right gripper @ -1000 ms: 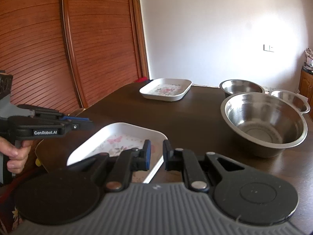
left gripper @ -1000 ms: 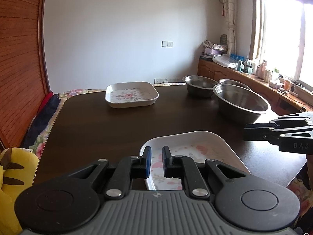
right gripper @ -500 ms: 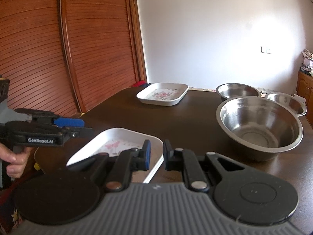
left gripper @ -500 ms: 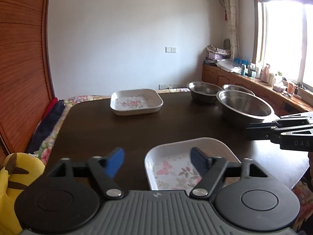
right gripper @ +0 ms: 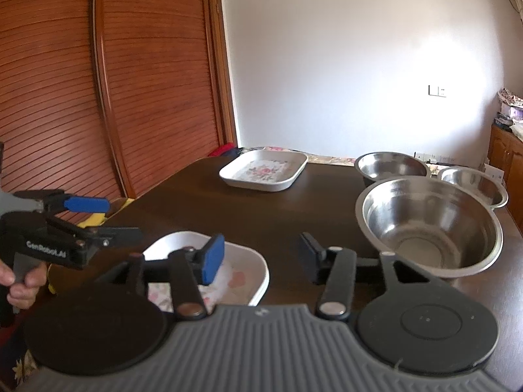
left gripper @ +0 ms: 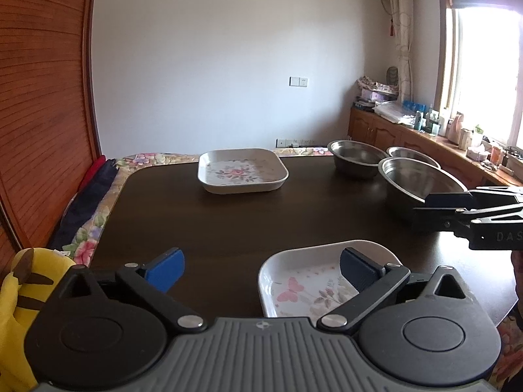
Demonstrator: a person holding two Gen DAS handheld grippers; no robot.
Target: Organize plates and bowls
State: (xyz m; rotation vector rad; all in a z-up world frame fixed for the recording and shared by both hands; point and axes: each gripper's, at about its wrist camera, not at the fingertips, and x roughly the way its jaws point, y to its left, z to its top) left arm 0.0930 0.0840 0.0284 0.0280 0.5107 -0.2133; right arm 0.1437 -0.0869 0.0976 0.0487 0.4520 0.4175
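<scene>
Dark table lies bare between plates; left tongs gape wide, right tongs opening, both empty.

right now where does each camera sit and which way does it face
Left wrist: sits on the left gripper, jaws wide open, looking across the table toward the window side; the near plate lies just ahead, and the right gripper enters from the right.
Right wrist: sits on the right gripper, jaws part open and just been opening, nothing between them, facing the big bowl and wooden doors; the left gripper and a hand show at left.
Shared: both plates, all three bowls.
</scene>
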